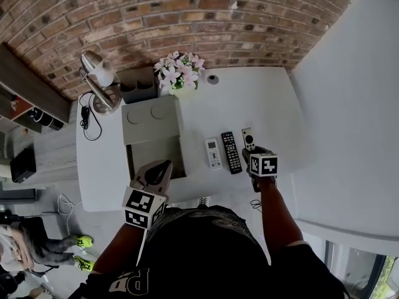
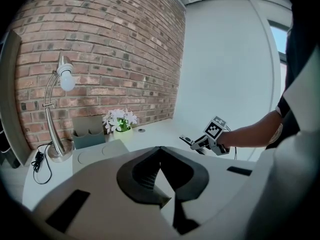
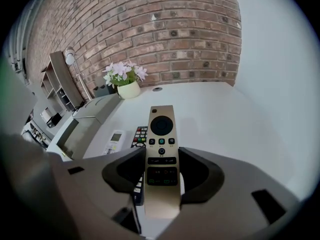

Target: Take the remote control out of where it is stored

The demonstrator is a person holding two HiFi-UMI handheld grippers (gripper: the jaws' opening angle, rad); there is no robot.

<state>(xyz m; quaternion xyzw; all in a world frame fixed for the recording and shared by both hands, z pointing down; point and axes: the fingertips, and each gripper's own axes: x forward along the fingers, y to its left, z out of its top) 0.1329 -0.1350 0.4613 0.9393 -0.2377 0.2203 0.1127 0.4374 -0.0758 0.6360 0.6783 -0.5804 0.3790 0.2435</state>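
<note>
The left tongs (image 1: pixel 159 169) hang at the near edge of the box (image 1: pixel 149 120), over its open part. Their jaws are together, with nothing between them. The right tongs (image 1: pixel 252 151) are clamped on the gold remote (image 1: pixel 248 139), a pad on each long side of it, about halfway along.

At the far left of the table (image 1: pixel 268 98) stands a lamp (image 1: pixel 100 83) with a black cable (image 1: pixel 84 118) beside its foot. Next to it, against the brick wall, is a grey holder (image 1: pixel 138 86). The grey box sits in front of the holder, its lid bearing two round marks. A pot of flowers (image 1: pixel 179 70) stands just right of the holder, at the box's far corner.

Right of the box a white remote (image 1: pixel 213 152) and a black remote (image 1: pixel 231 152) lie flat side by side, close but apart. The gold remote is just right of the black one, out of the box, its buttons up and its round pad pointing toward the wall. Whether its far end touches the table cannot be told.
</note>
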